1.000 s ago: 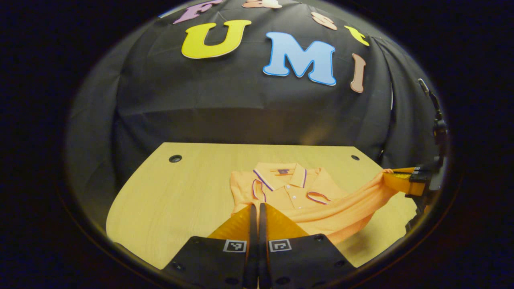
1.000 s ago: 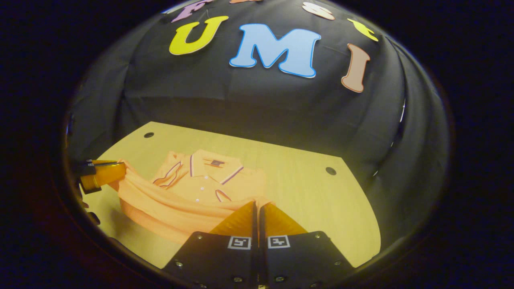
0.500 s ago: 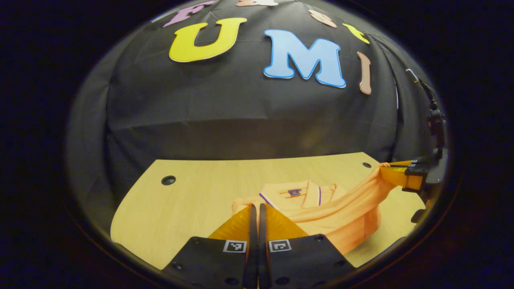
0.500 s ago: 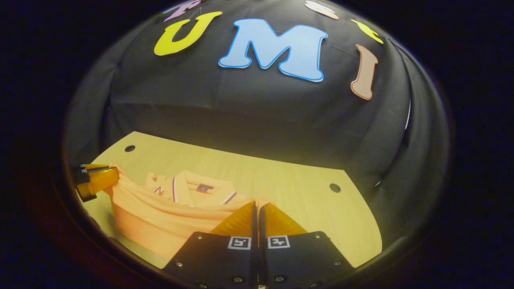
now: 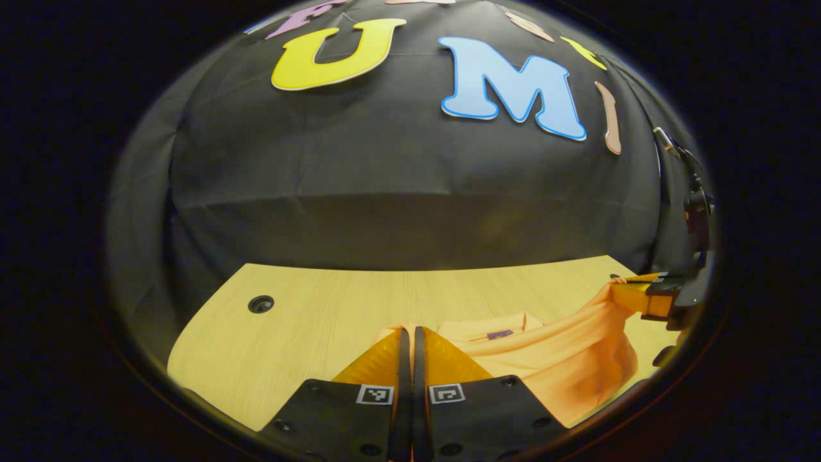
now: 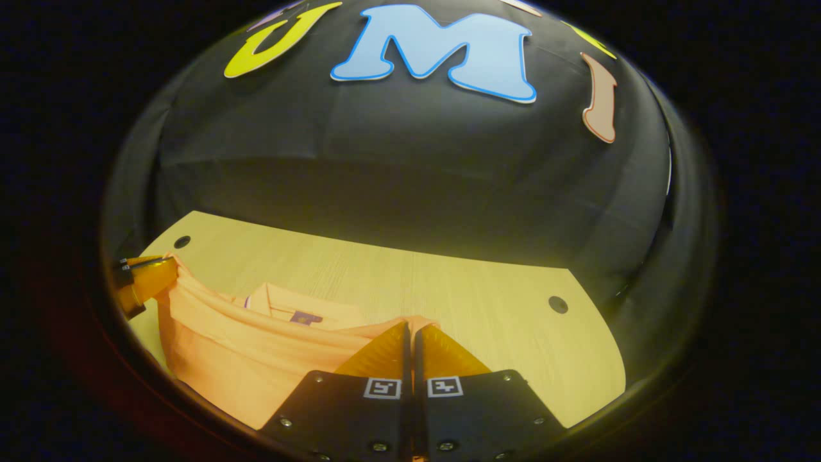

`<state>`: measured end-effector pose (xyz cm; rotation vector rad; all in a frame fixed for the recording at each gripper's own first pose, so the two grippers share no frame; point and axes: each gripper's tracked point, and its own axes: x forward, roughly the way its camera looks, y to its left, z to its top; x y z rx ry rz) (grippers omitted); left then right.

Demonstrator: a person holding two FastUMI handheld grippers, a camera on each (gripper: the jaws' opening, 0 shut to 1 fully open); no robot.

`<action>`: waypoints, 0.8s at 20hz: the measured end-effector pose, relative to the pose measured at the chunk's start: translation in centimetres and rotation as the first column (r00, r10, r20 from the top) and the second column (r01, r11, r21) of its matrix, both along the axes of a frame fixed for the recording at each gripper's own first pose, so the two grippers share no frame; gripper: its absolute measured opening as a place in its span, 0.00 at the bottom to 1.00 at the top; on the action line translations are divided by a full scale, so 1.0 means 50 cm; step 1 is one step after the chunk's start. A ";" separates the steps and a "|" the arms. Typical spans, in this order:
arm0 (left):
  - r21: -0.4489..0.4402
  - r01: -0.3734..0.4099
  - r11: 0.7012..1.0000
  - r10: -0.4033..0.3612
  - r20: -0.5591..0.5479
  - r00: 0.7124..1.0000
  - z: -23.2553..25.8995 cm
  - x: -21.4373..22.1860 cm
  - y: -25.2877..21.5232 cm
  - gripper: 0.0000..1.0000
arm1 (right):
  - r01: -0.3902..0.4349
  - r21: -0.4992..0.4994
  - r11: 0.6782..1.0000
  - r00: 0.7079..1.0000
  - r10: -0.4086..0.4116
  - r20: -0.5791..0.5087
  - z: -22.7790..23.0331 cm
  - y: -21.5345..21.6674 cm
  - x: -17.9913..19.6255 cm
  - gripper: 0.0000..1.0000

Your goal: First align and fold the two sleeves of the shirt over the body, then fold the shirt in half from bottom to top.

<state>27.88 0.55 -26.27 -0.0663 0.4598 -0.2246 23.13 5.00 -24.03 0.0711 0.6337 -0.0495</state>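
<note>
1. Since the frames a second earlier, both grippers had carried the lower hem of the orange polo shirt (image 5: 564, 359) up toward its collar, so the placket buttons and striped sleeve cuffs seen before were now hidden behind the raised fabric.
2. Seen from the left gripper view, the left gripper (image 5: 408, 333) had its fingers pressed together, with a corner of the shirt's hem pinched between them right at the tips.
3. Beyond and to the right of those fingers, the lifted hem ran as a sagging band to the right gripper (image 5: 632, 289), which pinched the other corner at the far right edge of the view.
4. Just past the left fingertips, the collar (image 5: 497, 324) and its small dark neck label peeked over the band.
5. From the right gripper view, the right gripper (image 6: 409, 330) likewise had its fingers closed together on the shirt (image 6: 244, 359) at their tips.
6. To the left of those fingers, the fabric hung in a deep fold, stretching to the left gripper (image 6: 151, 273) at the far left edge.
7. The shirt's body lay on the light wooden table (image 6: 487, 301), whose bare top extended ahead and to the right of the right fingers.
</note>
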 end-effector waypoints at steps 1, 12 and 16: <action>0.006 -0.001 1.000 0.001 0.003 1.000 -0.008 0.008 -0.002 0.06 | 0.002 -0.005 1.000 1.000 -0.002 -0.004 -0.011 0.000 0.009 0.01; 0.038 0.004 0.999 -0.003 -0.043 0.999 -0.082 0.028 -0.019 0.09 | -0.014 -0.029 0.999 0.996 0.011 -0.090 -0.095 0.016 0.028 0.05; 0.035 -0.022 0.999 0.024 -0.055 0.998 -0.075 0.014 -0.002 0.19 | -0.049 -0.028 0.998 0.994 0.046 -0.099 -0.085 0.035 0.011 0.20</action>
